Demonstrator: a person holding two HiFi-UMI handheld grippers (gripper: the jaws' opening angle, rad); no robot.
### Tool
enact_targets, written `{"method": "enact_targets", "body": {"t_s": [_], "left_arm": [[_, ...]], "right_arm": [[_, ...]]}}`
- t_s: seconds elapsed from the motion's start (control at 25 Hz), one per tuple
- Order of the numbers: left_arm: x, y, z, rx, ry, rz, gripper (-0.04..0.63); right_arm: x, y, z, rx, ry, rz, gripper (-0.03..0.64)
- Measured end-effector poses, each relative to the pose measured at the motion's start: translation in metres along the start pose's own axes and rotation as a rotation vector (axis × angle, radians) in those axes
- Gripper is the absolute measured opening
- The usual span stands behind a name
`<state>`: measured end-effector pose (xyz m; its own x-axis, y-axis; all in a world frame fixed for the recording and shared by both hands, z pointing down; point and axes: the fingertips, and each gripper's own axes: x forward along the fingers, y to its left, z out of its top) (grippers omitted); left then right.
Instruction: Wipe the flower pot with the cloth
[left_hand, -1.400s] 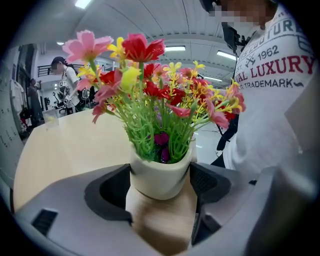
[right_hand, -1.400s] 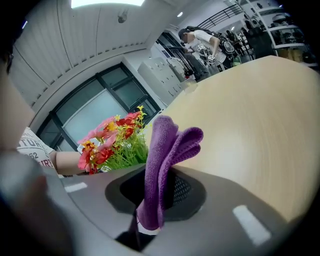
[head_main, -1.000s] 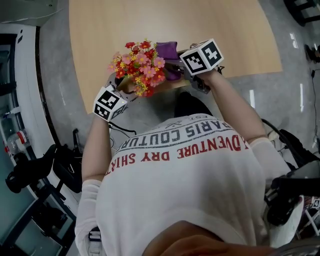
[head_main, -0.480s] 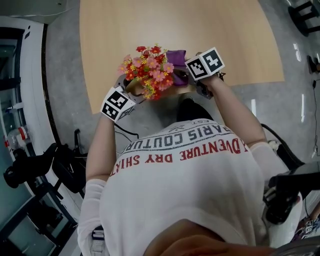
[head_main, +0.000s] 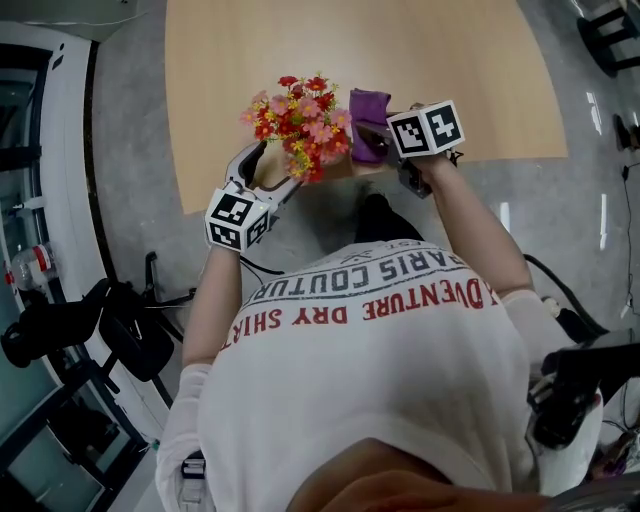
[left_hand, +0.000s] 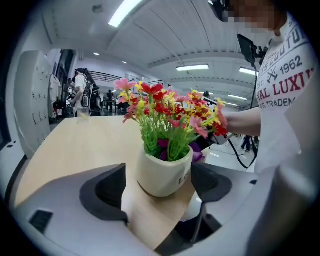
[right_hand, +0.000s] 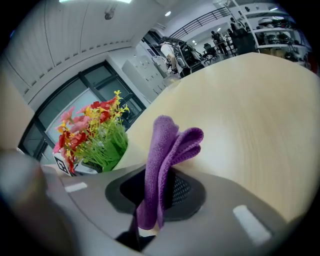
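A white flower pot (left_hand: 162, 172) with red, pink and yellow flowers (head_main: 300, 125) stands near the front edge of the wooden table (head_main: 300, 50). In the head view the flowers hide the pot. My left gripper (left_hand: 159, 175) is open with its jaws on either side of the pot. The right-hand pad sits right at the pot's side, and a strip of table shows between the left-hand pad and the pot. My right gripper (right_hand: 155, 200) is shut on a folded purple cloth (right_hand: 165, 160). It holds the cloth (head_main: 368, 122) just right of the flowers (right_hand: 92, 132), apart from the pot.
The pot sits close to the table's front edge (head_main: 250, 200), with grey floor beyond it. The person's torso fills the lower head view. Dark equipment (head_main: 60, 330) stands on the floor at the left. People and lockers (left_hand: 80, 95) are far behind the table.
My left gripper has rolled and swung round, so its white fingers now show beside the flowers. The right gripper with the cloth has shifted slightly and stays right of the flowers.
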<state>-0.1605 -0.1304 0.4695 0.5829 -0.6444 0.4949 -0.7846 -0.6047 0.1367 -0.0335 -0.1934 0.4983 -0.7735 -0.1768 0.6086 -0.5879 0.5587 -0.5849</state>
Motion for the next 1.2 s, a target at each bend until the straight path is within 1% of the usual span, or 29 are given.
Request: {"method": "enact_targets", "body": {"t_s": [0.08,0.16,0.36,0.52,0.76,0.84,0.96,1.12,1.2], "left_arm": [[0.000,-0.013,-0.003,-0.028,-0.030,0.020,0.415],[0.003,-0.025,-0.006,-0.051,-0.049,0.054,0.433],[0.019,-0.026,-0.007,-0.132,-0.105,0.215,0.434],[0.025,-0.025,0.000,-0.176,-0.148,0.286,0.435],[0.033,-0.021,0.002,-0.144,-0.131,0.391,0.439],[0.037,-0.017,-0.002,-0.135,-0.121,0.401,0.439],[0.038,-0.017,-0.002,-0.125,-0.115,0.391,0.439],[0.039,-0.012,-0.001,-0.106,-0.108,0.357,0.439],[0.038,-0.006,-0.001,-0.091,-0.103,0.326,0.439]], "right_arm": [[-0.004,0.004,-0.003,0.001,-0.013,-0.003,0.057],[-0.008,0.007,-0.008,0.003,-0.024,-0.007,0.057],[-0.014,0.005,-0.021,0.018,-0.044,-0.017,0.057],[-0.020,0.004,-0.027,0.027,-0.058,-0.020,0.057],[-0.024,0.004,-0.027,0.027,-0.068,-0.016,0.057],[-0.019,0.002,-0.027,0.021,-0.067,-0.011,0.057],[-0.020,0.003,-0.026,0.016,-0.068,-0.007,0.057],[-0.018,0.004,-0.023,0.014,-0.068,0.003,0.057],[-0.015,0.006,-0.020,0.012,-0.067,0.010,0.057]]}}
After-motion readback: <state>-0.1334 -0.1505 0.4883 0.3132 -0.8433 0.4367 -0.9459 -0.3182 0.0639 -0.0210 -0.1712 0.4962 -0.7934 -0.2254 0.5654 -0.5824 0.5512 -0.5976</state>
